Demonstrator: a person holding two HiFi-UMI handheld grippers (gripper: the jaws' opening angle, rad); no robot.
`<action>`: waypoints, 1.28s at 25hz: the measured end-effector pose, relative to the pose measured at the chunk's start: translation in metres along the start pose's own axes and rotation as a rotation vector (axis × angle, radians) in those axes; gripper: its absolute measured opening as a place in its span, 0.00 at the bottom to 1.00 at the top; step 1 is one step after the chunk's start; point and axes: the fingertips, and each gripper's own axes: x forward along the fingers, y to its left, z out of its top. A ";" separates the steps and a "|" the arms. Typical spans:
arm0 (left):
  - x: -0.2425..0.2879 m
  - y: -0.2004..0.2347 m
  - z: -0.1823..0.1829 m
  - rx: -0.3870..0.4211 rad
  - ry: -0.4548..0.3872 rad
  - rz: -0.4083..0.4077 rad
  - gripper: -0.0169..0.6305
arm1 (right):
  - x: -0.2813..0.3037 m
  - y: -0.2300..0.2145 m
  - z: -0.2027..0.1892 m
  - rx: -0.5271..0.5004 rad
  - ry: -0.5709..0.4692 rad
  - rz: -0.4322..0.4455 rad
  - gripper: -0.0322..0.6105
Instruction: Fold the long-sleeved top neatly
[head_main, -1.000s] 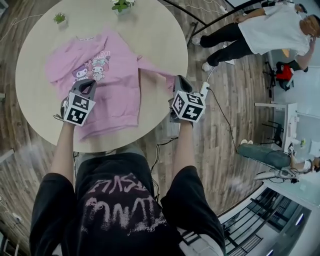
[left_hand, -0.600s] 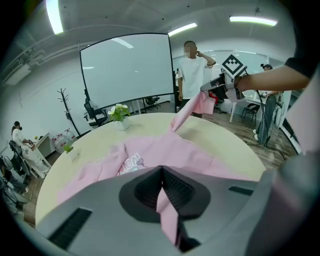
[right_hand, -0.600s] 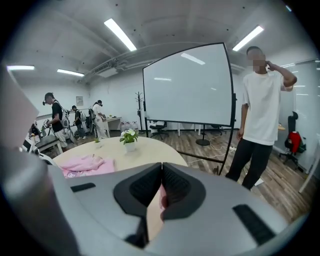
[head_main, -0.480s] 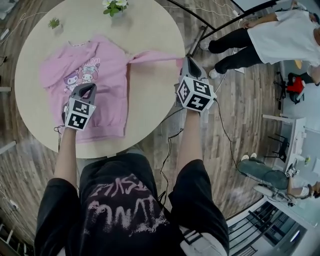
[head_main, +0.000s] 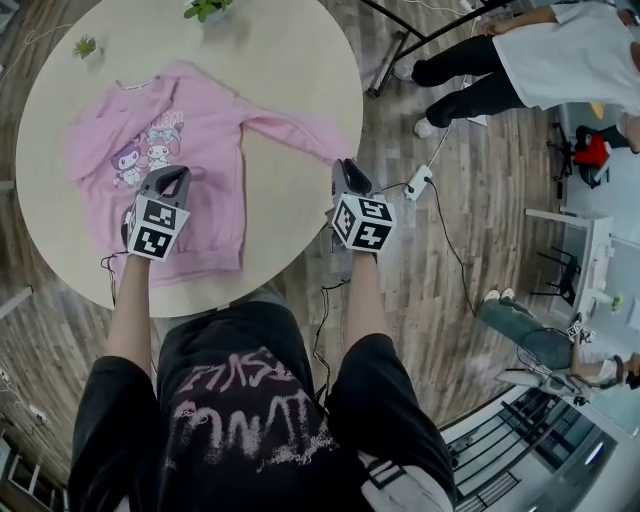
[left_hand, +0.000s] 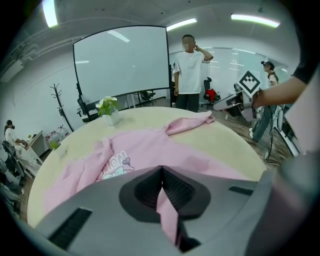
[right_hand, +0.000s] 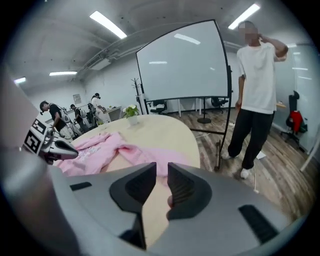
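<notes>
A pink long-sleeved top (head_main: 190, 140) with a cartoon print lies flat, front up, on the round table (head_main: 290, 60). Its right sleeve (head_main: 300, 130) stretches out toward the table's edge. My left gripper (head_main: 168, 183) is at the top's lower body and is shut on a fold of the pink fabric (left_hand: 165, 205), seen between the jaws of the left gripper (left_hand: 161, 170). My right gripper (head_main: 350, 172) is at the sleeve's cuff. Its jaws have just been opening: in the right gripper view, the right gripper (right_hand: 161, 172) stands slightly apart with the cuff (right_hand: 150, 159) lying at its tips, unpressed.
Two small potted plants (head_main: 205, 8) (head_main: 85, 45) stand at the table's far rim. A person in a white shirt (head_main: 560, 50) stands on the wooden floor to the right. A power strip (head_main: 417, 182) with cables lies beside the table.
The right gripper drew the sleeve out to the right, then came down and back to the table's edge, and the sleeve now lies flat. Its jaws have parted. The left gripper keeps its hold.
</notes>
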 end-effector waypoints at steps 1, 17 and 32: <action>0.001 -0.001 0.000 0.002 0.001 -0.006 0.05 | -0.002 0.004 -0.015 0.012 0.029 0.012 0.19; 0.010 -0.004 -0.004 0.031 0.072 -0.003 0.05 | 0.029 -0.057 -0.047 0.086 0.142 -0.052 0.30; 0.022 -0.005 0.011 0.018 0.081 0.023 0.05 | 0.048 -0.109 0.050 -0.060 -0.039 -0.166 0.11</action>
